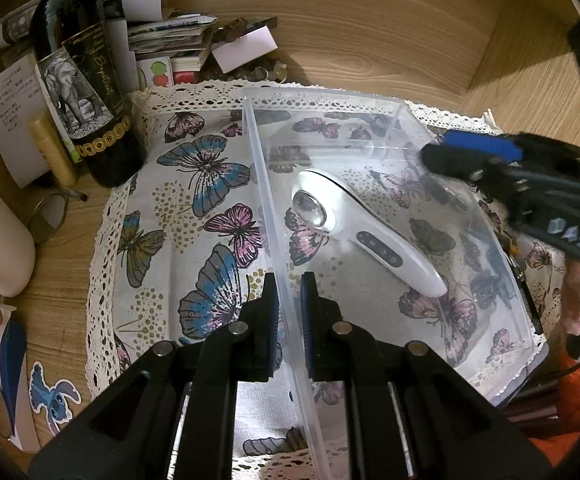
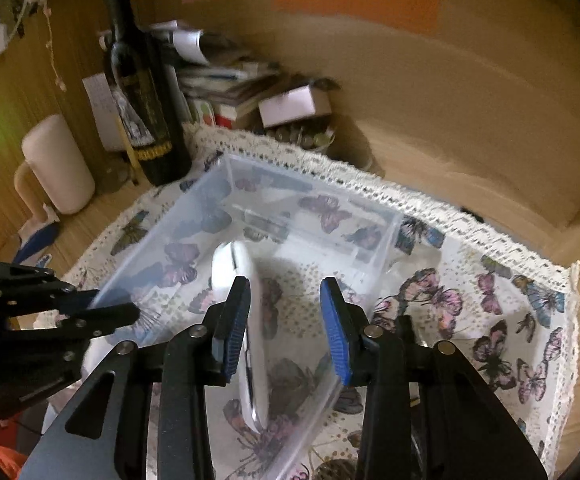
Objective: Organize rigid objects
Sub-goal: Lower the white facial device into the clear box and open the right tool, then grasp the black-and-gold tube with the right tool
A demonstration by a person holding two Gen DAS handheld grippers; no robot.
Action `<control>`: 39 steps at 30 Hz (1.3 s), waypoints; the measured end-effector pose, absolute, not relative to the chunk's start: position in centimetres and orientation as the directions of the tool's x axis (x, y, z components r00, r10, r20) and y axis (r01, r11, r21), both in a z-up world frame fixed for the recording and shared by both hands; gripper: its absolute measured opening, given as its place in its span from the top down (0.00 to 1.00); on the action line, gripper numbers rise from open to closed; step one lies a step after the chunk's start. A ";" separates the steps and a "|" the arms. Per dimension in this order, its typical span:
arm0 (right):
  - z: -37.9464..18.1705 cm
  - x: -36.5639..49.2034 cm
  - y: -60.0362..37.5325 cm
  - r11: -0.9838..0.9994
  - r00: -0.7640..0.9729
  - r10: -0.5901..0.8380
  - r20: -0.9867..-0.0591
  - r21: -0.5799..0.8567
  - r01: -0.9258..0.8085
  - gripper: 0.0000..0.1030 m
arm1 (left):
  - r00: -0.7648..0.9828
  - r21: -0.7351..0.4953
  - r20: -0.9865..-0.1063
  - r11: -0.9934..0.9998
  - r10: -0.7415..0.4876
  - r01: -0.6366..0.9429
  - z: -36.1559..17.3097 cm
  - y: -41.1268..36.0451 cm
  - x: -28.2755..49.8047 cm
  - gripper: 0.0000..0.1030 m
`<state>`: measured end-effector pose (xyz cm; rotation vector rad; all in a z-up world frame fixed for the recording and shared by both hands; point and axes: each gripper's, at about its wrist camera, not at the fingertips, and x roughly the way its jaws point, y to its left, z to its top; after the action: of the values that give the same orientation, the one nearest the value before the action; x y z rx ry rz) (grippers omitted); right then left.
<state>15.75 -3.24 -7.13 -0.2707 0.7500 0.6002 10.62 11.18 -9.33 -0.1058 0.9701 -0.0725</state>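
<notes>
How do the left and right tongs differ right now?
Left tongs straddle the wall of the clear plastic bin, nearly shut; right tongs gape wide, holding nothing. Left sits at the rim; right hovers above the white handheld device inside. Both have black frames and blue pads.

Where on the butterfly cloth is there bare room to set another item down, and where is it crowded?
Free: the butterfly cloth between the wine bottle and the clear bin, whose wall the left gripper straddles; also right of the bin. Inside, the white handheld device fills the floor's middle. Crowded: the paper stack behind.
</notes>
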 end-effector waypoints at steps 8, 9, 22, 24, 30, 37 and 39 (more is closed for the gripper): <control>-4.2 14.2 -7.4 0.855 0.674 0.384 -0.631 -0.032 -0.517 0.64 | 0.562 -0.123 -0.820 0.992 -0.109 0.012 -9.3 11.3 10.6 0.90; -4.0 14.1 -8.1 0.864 0.684 0.372 -0.627 -0.035 -0.503 0.64 | 0.562 -0.124 -0.820 0.992 -0.109 0.012 -9.3 11.3 10.6 0.90; -8.6 14.9 -14.0 0.926 0.652 0.245 -0.718 -0.026 -0.376 0.54 | 0.559 -0.112 -0.823 0.994 -0.098 0.009 -9.5 11.2 10.6 0.90; -9.9 15.2 -14.5 0.930 0.632 0.229 -0.741 -0.027 -0.368 0.54 | 0.558 -0.113 -0.824 0.994 -0.098 0.008 -9.5 11.2 10.6 0.90; -13.0 15.6 -15.1 0.933 0.564 0.202 -0.801 -0.017 -0.359 0.54 | 0.554 -0.109 -0.827 0.994 -0.096 0.009 -9.5 11.1 10.6 0.90; -13.5 15.2 -14.0 0.905 0.527 0.245 -0.814 -0.004 -0.426 0.65 | 0.554 -0.109 -0.827 0.994 -0.095 0.007 -9.6 11.1 10.6 0.90; -13.8 15.6 -13.6 0.899 0.519 0.242 -0.819 -0.011 -0.437 0.65 | 0.554 -0.110 -0.827 0.994 -0.095 0.007 -9.6 11.1 10.6 0.90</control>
<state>15.56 -13.55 -13.76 -0.2276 0.9409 0.4117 10.59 11.10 -9.59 -0.0977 0.9821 -0.0606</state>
